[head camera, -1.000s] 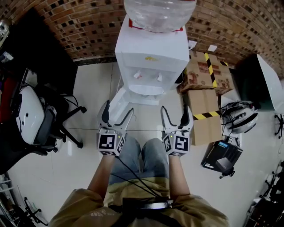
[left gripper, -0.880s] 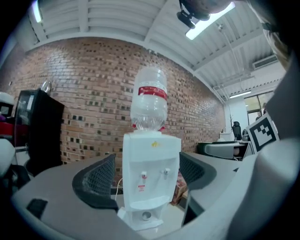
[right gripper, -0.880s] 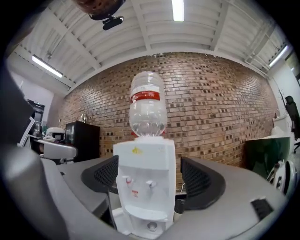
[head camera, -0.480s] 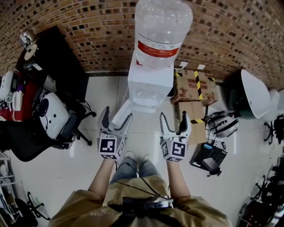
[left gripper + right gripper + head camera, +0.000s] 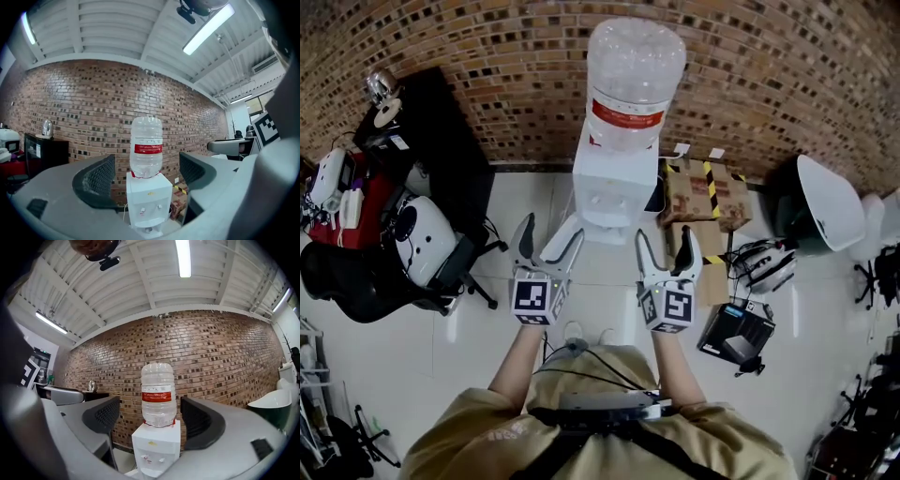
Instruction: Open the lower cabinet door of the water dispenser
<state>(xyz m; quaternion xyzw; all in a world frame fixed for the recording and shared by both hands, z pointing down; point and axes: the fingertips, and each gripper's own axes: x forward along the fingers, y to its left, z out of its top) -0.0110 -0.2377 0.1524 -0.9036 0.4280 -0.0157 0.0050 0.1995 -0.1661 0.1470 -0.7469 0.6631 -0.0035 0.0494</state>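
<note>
Both agape, empty, left tool, right tool just narrowing, tiled floor, brick wall

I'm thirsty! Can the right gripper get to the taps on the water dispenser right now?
Probably, with a reach forward. The right gripper faces the taps on the water dispenser, apart from them, nothing standing between. Its open jaws have just been closing slightly, empty.

Brick wall, white tiled floor
</note>
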